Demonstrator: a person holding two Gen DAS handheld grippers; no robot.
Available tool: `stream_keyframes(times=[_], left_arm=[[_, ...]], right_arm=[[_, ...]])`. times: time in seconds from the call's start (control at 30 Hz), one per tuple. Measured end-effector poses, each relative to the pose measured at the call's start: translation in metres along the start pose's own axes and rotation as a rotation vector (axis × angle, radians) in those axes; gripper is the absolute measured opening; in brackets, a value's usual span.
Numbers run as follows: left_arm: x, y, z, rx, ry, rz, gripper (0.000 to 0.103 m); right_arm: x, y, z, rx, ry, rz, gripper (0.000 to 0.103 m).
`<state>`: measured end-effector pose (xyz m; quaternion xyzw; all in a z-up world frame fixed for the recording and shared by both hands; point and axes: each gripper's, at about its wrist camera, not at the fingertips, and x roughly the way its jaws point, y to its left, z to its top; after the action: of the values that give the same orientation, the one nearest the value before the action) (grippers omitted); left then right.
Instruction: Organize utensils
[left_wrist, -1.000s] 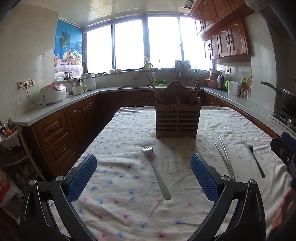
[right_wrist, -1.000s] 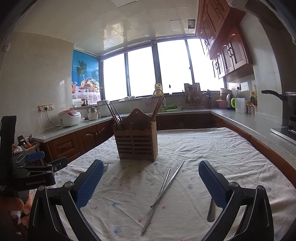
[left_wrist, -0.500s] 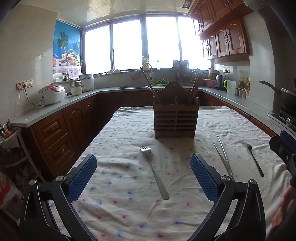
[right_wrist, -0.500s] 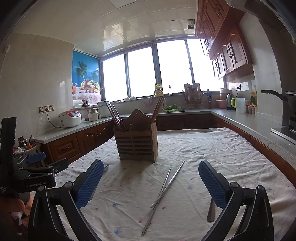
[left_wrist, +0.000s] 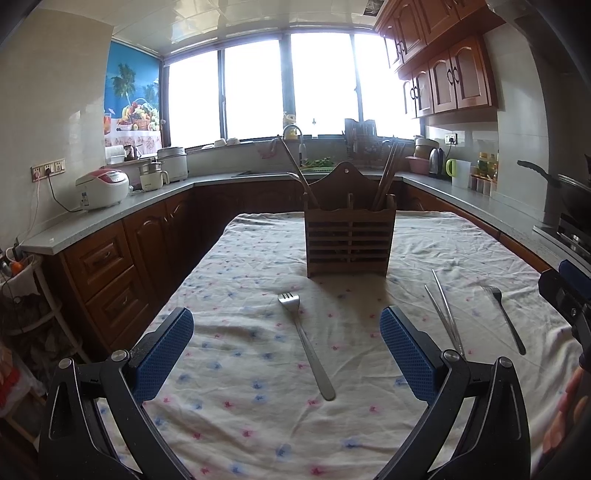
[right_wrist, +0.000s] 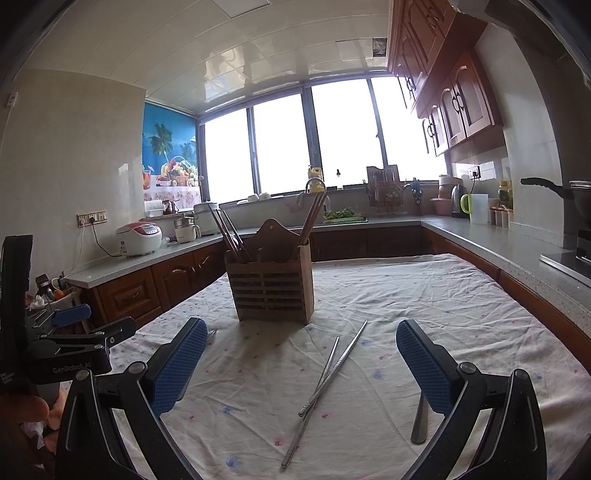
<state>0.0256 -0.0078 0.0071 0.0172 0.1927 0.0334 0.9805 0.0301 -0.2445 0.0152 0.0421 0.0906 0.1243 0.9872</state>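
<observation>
Left tongs (left_wrist: 286, 343) are spread wide and empty, with the fork (left_wrist: 306, 344) lying right between them on the bench (left_wrist: 461, 236), handle toward me, tines toward the wooden holder (left_wrist: 347, 242). Right tongs (right_wrist: 301, 362) gape empty over the steel chopsticks (right_wrist: 325, 387), which run diagonally.

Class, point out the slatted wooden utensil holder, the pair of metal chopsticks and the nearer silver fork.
slatted wooden utensil holder (left_wrist: 347, 243), left wrist view, slatted front.
pair of metal chopsticks (right_wrist: 328, 376), right wrist view, where they cross.
nearer silver fork (left_wrist: 306, 343), left wrist view, mid-handle.
</observation>
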Motion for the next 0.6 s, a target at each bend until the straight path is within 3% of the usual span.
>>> stream_keyframes(times=[0.6], left_arm=[[0.0026, -0.0058, 0.0015, 0.012, 0.007, -0.003, 0.103]], right_arm=[[0.0013, -0.0069, 0.0021, 0.020, 0.007, -0.002, 0.103]])
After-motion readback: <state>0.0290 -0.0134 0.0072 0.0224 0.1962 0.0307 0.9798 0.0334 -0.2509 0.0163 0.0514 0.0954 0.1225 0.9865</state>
